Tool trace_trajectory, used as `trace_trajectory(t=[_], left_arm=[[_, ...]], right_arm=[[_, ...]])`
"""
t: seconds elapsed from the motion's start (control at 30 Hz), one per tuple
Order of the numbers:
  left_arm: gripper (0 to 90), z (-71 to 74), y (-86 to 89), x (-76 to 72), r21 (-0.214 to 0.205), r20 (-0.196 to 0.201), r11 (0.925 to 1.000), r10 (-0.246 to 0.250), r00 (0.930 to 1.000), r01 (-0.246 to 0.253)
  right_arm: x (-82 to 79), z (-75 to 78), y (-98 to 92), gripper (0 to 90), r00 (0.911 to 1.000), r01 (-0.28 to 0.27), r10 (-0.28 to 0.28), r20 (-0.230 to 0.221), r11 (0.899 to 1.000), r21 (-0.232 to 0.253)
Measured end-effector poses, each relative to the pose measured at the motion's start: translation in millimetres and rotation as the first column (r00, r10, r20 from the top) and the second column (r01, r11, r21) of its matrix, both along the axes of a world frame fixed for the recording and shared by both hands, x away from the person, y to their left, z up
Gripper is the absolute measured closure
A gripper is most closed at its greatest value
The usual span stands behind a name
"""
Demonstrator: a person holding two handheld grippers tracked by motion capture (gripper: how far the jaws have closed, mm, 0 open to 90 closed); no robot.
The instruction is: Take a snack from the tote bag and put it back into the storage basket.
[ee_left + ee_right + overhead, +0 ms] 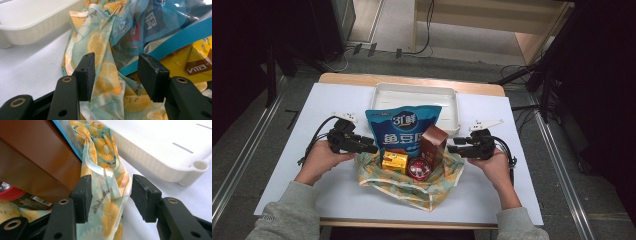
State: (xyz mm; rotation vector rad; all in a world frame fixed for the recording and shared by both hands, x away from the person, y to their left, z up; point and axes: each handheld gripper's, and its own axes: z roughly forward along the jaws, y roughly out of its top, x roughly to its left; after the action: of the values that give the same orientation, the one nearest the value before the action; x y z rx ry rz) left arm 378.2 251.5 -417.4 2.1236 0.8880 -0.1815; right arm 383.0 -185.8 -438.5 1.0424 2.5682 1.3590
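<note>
A lemon-print cloth (412, 185) lies spread on the white table with a blue snack bag (401, 127), a brown carton (433, 142), a yellow box (394, 162) and a red round tin (418, 168) on it. My left gripper (371, 148) is at the cloth's left corner. In the left gripper view its jaws (116, 65) stand open, with loose cloth (102, 47) between them. My right gripper (452, 148) is at the right corner. Its jaws (111, 186) are also open, around a bunched fold of cloth (105, 152) beside the carton (32, 152).
A white plastic tray (417, 92) sits at the back of the table behind the pile, close to both cloth corners (32, 22) (162, 147). The white table cover (302, 165) is bare to the left and right of the cloth. Cables run across the floor beyond the table.
</note>
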Motion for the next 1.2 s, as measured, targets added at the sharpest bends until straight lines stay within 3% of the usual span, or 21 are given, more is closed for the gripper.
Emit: trace_trajectory(t=[0.7, 0.87, 1.2], left_arm=[[46.3, 29.9, 13.1, -14.2, -0.022, 0.023, 0.9997, -0.004, 0.9997, 0.004], [43.5, 37.7, 13.0, -17.5, -0.034, -0.001, 0.9990, -0.029, 0.9996, 0.029], [42.5, 57.3, 7.4, -24.4, -0.045, 0.055, 0.9972, -0.057, 0.9969, 0.059]], right_arm=[[7.8, -3.9, -10.7, 46.5, 0.9988, 0.023, -0.023, -0.042, 1.000, -0.006], [8.1, -4.1, -10.8, 46.6, 0.9988, 0.021, -0.021, -0.045, 1.000, 0.001], [9.0, -6.9, -11.3, 46.5, 0.9980, 0.026, -0.027, -0.057, 1.000, -0.010]])
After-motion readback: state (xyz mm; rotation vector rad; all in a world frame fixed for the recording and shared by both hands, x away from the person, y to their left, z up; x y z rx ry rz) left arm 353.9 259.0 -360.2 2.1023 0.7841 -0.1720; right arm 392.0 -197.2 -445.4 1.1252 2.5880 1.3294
